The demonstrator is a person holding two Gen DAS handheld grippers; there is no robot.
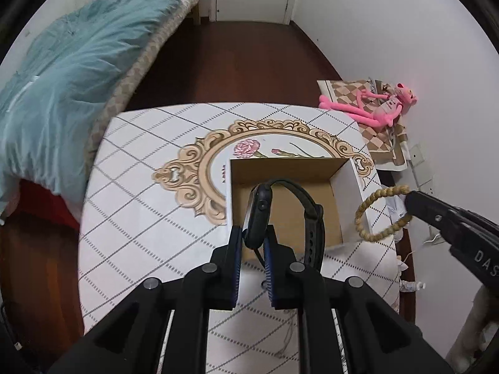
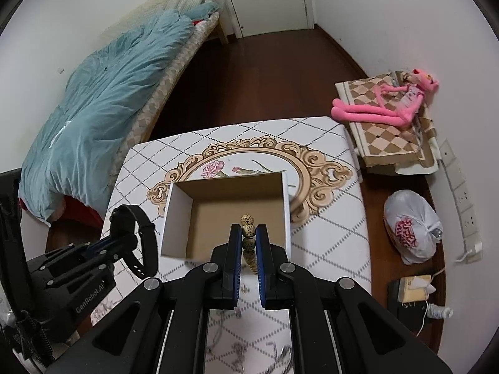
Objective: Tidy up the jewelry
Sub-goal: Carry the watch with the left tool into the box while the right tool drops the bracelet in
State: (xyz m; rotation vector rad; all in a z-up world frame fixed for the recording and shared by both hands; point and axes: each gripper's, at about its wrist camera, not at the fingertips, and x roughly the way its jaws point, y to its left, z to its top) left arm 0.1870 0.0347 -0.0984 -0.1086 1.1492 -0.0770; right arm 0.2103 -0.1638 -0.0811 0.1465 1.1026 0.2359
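My left gripper (image 1: 253, 240) is shut on a black smartwatch (image 1: 259, 215) and holds it above the near edge of an open cardboard box (image 1: 349, 180); its strap (image 1: 313, 218) loops to the right. It also shows in the right wrist view (image 2: 121, 237) with the watch (image 2: 140, 237), left of the box (image 2: 285, 199). My right gripper (image 2: 248, 233) is shut on a beaded bracelet (image 2: 248, 230) over the box's near edge. In the left wrist view the bracelet (image 1: 371, 205) hangs from the right gripper (image 1: 408, 201) beside the box's right wall.
The box stands on a small table (image 1: 140, 187) with a white grid-patterned cloth and an ornate gold frame print (image 1: 193, 168). A bed with a teal duvet (image 2: 103, 115) lies left. A pink plush toy (image 2: 389, 109), a white bag (image 2: 411, 227) and floor clutter lie right.
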